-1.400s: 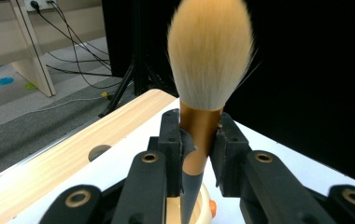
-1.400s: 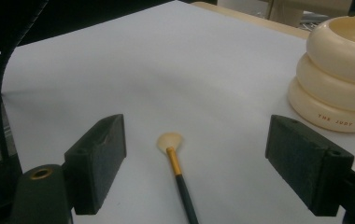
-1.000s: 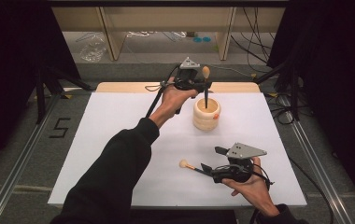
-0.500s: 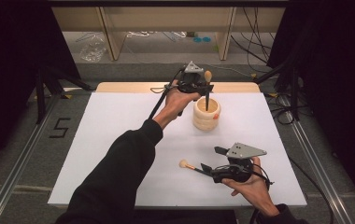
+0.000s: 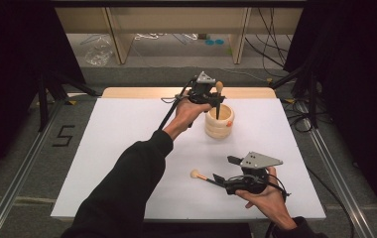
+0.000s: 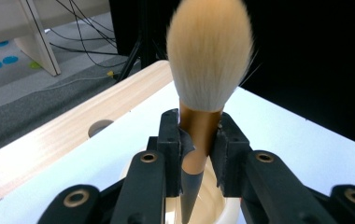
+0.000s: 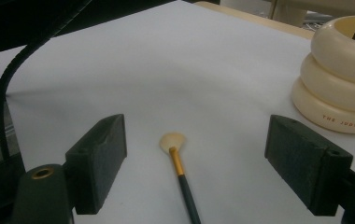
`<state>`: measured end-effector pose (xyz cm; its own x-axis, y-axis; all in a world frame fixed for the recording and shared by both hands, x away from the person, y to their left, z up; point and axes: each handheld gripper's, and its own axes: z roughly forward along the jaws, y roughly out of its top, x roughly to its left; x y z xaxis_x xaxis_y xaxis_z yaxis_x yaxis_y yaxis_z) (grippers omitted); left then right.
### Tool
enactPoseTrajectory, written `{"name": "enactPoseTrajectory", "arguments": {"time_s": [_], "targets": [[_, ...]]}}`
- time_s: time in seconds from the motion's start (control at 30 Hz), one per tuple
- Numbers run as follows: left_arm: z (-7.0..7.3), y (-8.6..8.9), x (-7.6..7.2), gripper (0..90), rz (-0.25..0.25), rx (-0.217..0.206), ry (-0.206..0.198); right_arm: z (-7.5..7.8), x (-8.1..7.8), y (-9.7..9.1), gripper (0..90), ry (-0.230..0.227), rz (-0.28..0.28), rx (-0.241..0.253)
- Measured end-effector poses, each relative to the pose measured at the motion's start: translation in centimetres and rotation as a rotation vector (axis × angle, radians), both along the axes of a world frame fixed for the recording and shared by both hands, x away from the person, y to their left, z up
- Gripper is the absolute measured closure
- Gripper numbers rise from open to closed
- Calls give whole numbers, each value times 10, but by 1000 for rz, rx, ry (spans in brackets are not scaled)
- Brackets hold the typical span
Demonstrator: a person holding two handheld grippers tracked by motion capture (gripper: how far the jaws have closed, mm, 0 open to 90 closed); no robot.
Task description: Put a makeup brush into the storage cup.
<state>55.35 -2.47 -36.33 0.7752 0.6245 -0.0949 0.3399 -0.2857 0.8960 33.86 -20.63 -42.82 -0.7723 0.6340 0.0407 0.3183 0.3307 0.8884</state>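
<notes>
So the job here looks like getting the makeup brushes into the cream ribbed holder (image 5: 219,121), and it's about half done, I'd say. The left gripper (image 5: 210,97) has the big powder brush (image 6: 207,56) clamped by its gold ferrule, bristles up, and the dark pointed handle tip is already poking down inside the holder's mouth. It isn't let go yet, so that one's not quite finished: the fingers (image 6: 170,140) are closed tight on the ferrule from both sides, right above the holder's rim.

The second one, a small brush (image 7: 179,170) with a pale round head and gold collar, lies flat on the white desk (image 5: 127,148), well in front of the holder on the person's side. The right gripper (image 7: 213,165) sits low over it with its fingers (image 7: 102,154) spread wide open. The brush lies between them, closer to the left finger, touching neither, head pointing away from the gripper.

What's left, by my guess: release the big brush, then grab the small one and drop it in too.
</notes>
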Motion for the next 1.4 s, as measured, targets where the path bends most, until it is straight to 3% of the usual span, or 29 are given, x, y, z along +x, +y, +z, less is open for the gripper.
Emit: {"name": "enactPoseTrajectory", "arguments": {"time_s": [0.2,0.43,0.57,0.77,1.07,1.4], "targets": [[-6,3,0,688,-3,31,20,0,0,0,219,1,3,-2],[0,10,-4,406,5,27,46,-1,0,1,220,-6,6,11],[7,15,-10,332,8,16,37,0,0,1,221,-1,-1,-2],[13,24,-20,290,0,29,29,0,0,0,221,0,-5,-5],[23,41,-37,260,0,9,28,0,0,1,221,-3,-6,-5],[32,70,-60,255,2,-55,20,1,0,0,223,-3,-7,-11]]}}
